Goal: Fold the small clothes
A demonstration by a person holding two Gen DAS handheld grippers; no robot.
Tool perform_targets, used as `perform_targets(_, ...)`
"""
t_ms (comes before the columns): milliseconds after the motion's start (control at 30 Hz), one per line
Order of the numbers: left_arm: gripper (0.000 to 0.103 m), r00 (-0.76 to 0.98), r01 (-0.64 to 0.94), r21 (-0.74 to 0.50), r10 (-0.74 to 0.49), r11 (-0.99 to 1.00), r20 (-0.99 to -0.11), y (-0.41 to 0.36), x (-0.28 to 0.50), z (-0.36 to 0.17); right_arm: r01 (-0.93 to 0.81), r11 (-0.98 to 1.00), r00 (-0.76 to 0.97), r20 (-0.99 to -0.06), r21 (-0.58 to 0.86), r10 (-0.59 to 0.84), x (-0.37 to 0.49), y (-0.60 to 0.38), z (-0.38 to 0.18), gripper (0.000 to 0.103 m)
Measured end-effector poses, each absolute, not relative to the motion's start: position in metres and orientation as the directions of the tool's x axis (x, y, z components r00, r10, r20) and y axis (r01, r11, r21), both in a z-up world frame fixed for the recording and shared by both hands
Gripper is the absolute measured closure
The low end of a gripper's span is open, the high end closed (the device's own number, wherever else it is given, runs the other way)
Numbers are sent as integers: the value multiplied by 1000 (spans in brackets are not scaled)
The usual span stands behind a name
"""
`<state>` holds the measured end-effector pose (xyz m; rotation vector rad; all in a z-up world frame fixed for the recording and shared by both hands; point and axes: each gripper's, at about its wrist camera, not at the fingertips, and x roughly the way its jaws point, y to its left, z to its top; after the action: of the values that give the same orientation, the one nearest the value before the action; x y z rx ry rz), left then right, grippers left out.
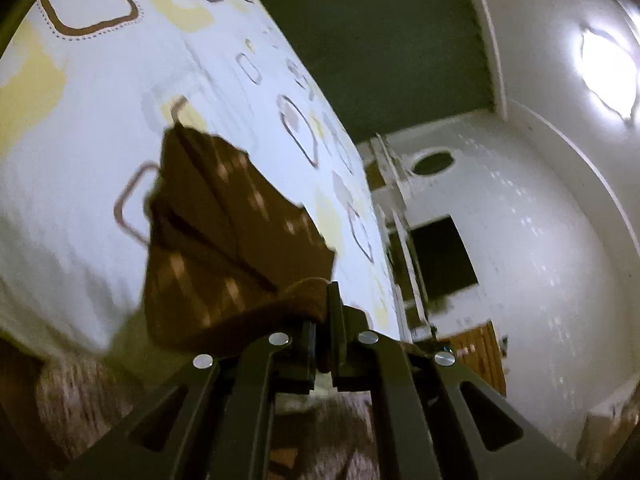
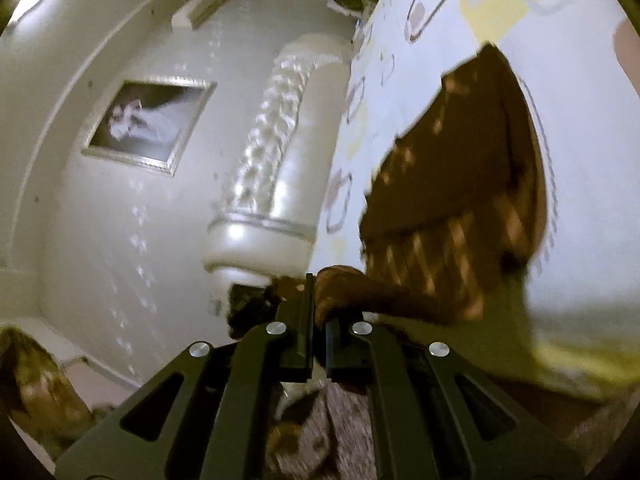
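The left hand-held gripper (image 1: 324, 320) has its jaws together on an edge of the brown garment (image 1: 224, 232), the cloth bunched up between the dark fingers. The right hand-held gripper (image 2: 318, 312) is likewise clamped on the garment (image 2: 452, 200), a rolled brown edge pinched between its jaws.

The garment is brown with rows of lighter, pinkish marks. From each grip it runs away from the camera and spreads over the bed sheet (image 1: 100, 160), which is white with rounded brown squares and pale yellow patches. In the left wrist view the far part of the cloth shows long folds or seams and lies against the sheet; the near part is lifted to the jaws. In the right wrist view the cloth fans out wide from the grip, its far corner lying on the sheet (image 2: 580, 140).

Both views are tilted and blurred. A tufted white headboard (image 2: 276, 140) stands at the end of the bed in the right view, with a framed picture (image 2: 150, 124) on the wall beside it. In the left view a ceiling lamp (image 1: 608, 68) glows at the upper right, and a dark panel (image 1: 440, 260) sits on the white wall. A mottled brown carpet (image 1: 80, 400) shows below the bed's edge
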<state>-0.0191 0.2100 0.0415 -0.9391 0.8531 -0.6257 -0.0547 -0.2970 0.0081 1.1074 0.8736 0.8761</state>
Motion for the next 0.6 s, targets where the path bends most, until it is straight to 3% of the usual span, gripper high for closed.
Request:
perform_targets(233,99,569,-73,-894,-718,441,-401,223,93,-4,2,97,510,-84,995,856,42,-310,-31,100)
perform_targets(600,99,525,-187,-836,-667,516,-529,200,205,-49,192,61,579,-164,979,798,123,-311,-100,100)
